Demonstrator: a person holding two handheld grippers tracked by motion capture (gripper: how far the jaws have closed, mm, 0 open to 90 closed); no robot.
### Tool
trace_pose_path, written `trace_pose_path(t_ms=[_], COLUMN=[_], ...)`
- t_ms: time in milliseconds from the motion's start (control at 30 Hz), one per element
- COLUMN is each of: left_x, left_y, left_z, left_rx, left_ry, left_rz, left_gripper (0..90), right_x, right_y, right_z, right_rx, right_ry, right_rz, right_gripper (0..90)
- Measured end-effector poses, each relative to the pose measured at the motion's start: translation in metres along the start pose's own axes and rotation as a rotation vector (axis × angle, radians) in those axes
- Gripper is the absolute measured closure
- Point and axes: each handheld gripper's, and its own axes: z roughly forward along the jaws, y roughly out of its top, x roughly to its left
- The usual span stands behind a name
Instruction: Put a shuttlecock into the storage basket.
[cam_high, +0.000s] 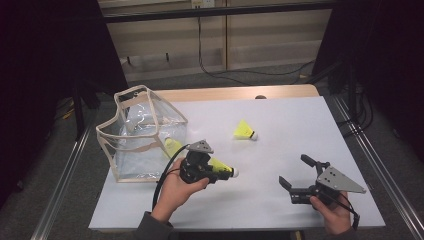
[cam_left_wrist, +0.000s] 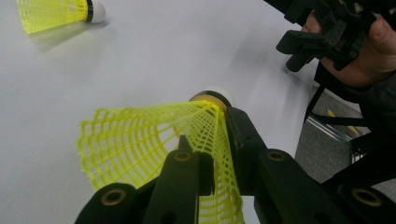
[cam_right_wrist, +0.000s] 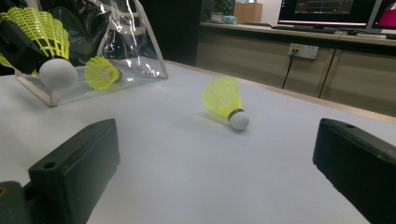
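Note:
My left gripper is shut on the mesh skirt of a yellow shuttlecock, held a little above the white table with its white cork pointing right. In the left gripper view the black jaws pinch the skirt just behind the cork. A second yellow shuttlecock lies loose on the table further back, also seen ahead of my right gripper. A third shuttlecock lies at the mouth of a clear bag. My right gripper stands open and empty near the front right.
The clear bag with beige trim lies on its side at the table's left, its opening facing right. A wooden strip runs along the table's far edge. Metal rails flank both sides. Cabinets and monitors stand beyond the table.

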Motion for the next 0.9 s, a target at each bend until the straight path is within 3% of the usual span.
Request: trace_pose_path(t_ms=[900], left_x=[0.001], left_y=[0.019], left_z=[-0.016], left_rx=[0.057], left_ry=[0.014], left_rz=[0.006], left_gripper=[82.6], right_x=[-0.002], right_y=[-0.002], right_z=[-0.002], right_rx=[-0.004], right_ry=[-0.01], right_rz=[0.003], right_gripper=[0.7])
